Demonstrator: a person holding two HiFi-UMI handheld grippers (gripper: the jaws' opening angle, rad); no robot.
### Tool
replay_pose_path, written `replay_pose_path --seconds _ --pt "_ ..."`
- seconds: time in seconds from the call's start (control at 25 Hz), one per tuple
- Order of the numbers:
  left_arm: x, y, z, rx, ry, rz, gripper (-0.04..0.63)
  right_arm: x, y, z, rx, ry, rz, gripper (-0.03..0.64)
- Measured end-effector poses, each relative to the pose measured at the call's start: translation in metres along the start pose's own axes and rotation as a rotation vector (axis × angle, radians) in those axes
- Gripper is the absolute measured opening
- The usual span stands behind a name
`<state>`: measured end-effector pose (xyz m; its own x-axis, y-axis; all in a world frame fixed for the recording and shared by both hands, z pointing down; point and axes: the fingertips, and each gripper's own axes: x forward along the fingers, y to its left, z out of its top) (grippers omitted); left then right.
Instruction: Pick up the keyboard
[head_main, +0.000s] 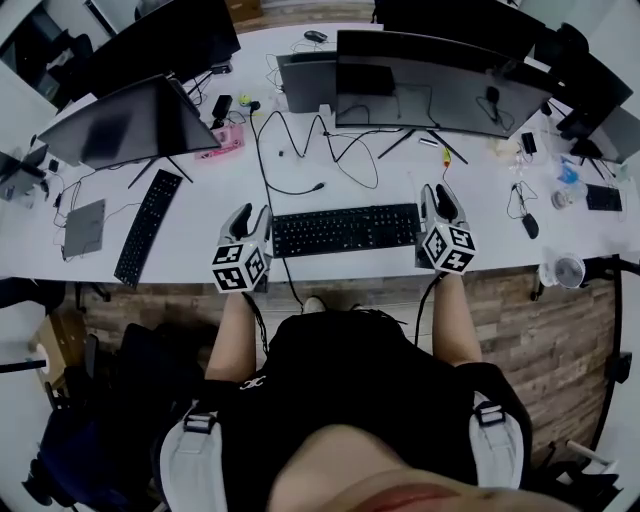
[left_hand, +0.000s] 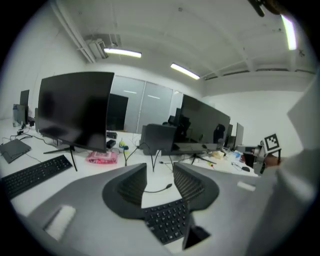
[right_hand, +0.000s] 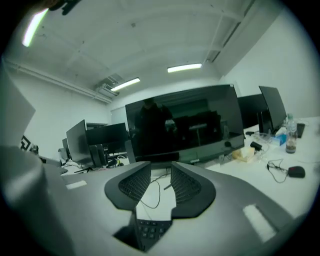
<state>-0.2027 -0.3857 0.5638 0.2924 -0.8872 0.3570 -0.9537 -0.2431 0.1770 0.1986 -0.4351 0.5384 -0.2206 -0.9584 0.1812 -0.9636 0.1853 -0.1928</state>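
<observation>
Two grippers flank the keyboard in the head view. My left gripper (head_main: 250, 215) is at its left end and my right gripper (head_main: 440, 198) at its right end. The keyboard (head_main: 345, 229) lies flat on the white table (head_main: 390, 175) between them. A dark cable (head_main: 262, 165) runs just beside the left end, and I think the left jaws could catch it.

In the left gripper view the jaws stand well apart and hold nothing. The keyboard (left_hand: 167, 222) is below them, not yet between them.

In the right gripper view the jaws are also apart and empty, with only a corner of the keyboard (right_hand: 150, 230) below. If one side closes too high, or before the other, the keyboard may tilt and slip.
</observation>
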Motion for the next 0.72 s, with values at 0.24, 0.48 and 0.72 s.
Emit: replay_pose_path --seconds 0.24,0.48,0.72 --pt "0.026 0.016 -0.114 -0.132 0.284 -0.036 0.176 0.012 -0.06 -0.104 0.101 0.283 -0.113 0.118" --pt "0.028 0.025 -0.192 -0.356 0.436 -0.06 0.181 0.002 -0.082 -0.183 0.163 0.496 -0.125 0.12" --pt "0.032 0.023 -0.215 -0.361 0.499 -0.085 0.183 0.002 -0.076 -0.216 0.245 0.577 -0.067 0.121"
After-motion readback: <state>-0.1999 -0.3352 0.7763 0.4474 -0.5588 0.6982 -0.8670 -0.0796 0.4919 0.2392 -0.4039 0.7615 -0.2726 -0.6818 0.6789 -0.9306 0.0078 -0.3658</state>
